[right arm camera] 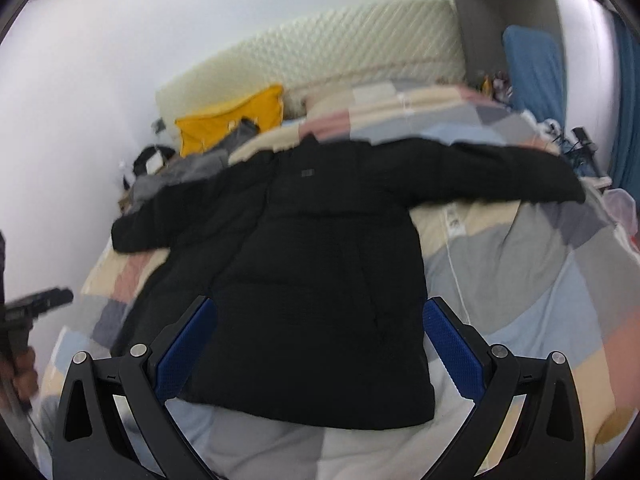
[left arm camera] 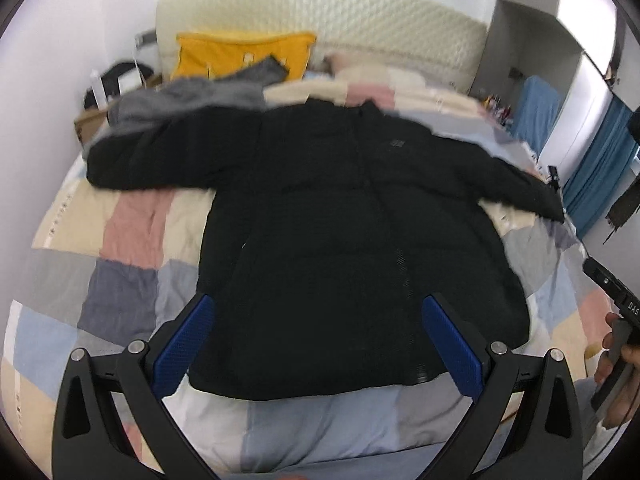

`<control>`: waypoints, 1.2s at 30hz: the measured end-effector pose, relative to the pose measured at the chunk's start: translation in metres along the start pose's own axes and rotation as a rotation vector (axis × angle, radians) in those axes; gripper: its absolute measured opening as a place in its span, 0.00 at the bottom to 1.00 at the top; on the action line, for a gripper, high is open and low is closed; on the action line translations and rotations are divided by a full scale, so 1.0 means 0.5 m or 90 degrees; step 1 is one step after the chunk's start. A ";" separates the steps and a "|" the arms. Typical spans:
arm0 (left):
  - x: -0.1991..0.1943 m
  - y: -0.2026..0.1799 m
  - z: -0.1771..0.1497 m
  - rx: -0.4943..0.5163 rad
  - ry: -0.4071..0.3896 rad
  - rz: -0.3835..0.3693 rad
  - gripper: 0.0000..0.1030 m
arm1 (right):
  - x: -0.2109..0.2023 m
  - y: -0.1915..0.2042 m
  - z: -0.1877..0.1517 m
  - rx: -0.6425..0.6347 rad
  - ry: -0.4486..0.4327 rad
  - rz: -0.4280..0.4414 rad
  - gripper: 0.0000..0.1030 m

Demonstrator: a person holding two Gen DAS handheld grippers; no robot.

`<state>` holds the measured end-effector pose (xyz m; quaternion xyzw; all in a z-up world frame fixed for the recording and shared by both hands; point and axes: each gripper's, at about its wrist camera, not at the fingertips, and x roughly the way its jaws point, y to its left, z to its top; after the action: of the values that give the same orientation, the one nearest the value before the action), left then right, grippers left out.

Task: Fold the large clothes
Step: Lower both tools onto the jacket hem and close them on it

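A large black puffer jacket lies flat on the bed, front up, collar toward the headboard and both sleeves spread out sideways; it also shows in the right wrist view. My left gripper is open and empty, held above the jacket's hem. My right gripper is open and empty, also above the hem, toward the jacket's right side. The right gripper's body shows at the right edge of the left wrist view. The left gripper's body shows at the left edge of the right wrist view.
The bed has a patchwork quilt of pink, beige, blue and grey squares. A yellow pillow and a grey garment lie near the cream padded headboard. Blue fabric hangs at the right, beside the bed.
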<state>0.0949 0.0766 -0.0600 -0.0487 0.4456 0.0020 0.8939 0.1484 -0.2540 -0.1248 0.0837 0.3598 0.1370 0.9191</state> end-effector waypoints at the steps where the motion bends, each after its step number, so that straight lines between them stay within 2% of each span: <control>1: 0.016 0.021 0.002 -0.014 0.017 0.000 1.00 | 0.005 -0.002 -0.005 -0.008 0.003 -0.003 0.99; 3: 0.040 0.056 -0.001 -0.046 0.043 -0.002 1.00 | 0.016 -0.005 -0.013 -0.025 0.003 -0.017 0.99; 6: 0.089 0.108 -0.002 -0.077 0.089 -0.005 1.00 | 0.043 -0.016 -0.023 -0.027 0.023 0.005 0.99; 9: 0.125 0.147 -0.009 -0.101 0.125 -0.006 1.00 | 0.076 -0.038 -0.032 -0.012 0.058 0.027 0.94; 13: 0.186 0.199 -0.026 -0.138 0.190 -0.019 1.00 | 0.127 -0.088 -0.048 0.033 0.121 0.034 0.82; 16: 0.219 0.226 -0.039 -0.157 0.226 -0.028 1.00 | 0.157 -0.116 -0.056 0.068 0.163 0.051 0.81; 17: 0.230 0.235 -0.043 -0.162 0.238 -0.030 1.00 | 0.168 -0.128 -0.061 0.083 0.180 0.051 0.80; 19: 0.249 0.249 -0.048 -0.168 0.257 -0.039 1.00 | 0.187 -0.144 -0.069 0.082 0.197 0.012 0.68; 20: 0.256 0.254 -0.050 -0.169 0.262 -0.041 1.00 | 0.198 -0.153 -0.074 0.084 0.208 -0.005 0.67; 22: 0.270 0.265 -0.056 -0.170 0.267 -0.049 1.00 | 0.217 -0.174 -0.085 0.114 0.228 0.011 0.67; 25: 0.301 0.283 -0.069 -0.182 0.282 -0.074 1.00 | 0.238 -0.196 -0.094 0.140 0.246 0.004 0.69; 28: 0.340 0.293 -0.082 -0.198 0.310 -0.124 1.00 | 0.261 -0.209 -0.105 0.162 0.263 0.012 0.72; 32: 0.378 0.289 -0.088 -0.218 0.335 -0.185 0.98 | 0.286 -0.192 -0.114 0.126 0.288 0.004 0.74; 34: 0.387 0.279 -0.089 -0.239 0.338 -0.244 0.96 | 0.287 -0.180 -0.111 0.124 0.282 0.030 0.73; 36: 0.387 0.266 -0.086 -0.239 0.333 -0.272 0.95 | 0.290 -0.171 -0.113 0.148 0.278 0.075 0.71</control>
<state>0.1709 0.1972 -0.2510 -0.3024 0.6299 -0.1152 0.7060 0.2279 -0.2866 -0.2800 0.1782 0.5575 0.1630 0.7943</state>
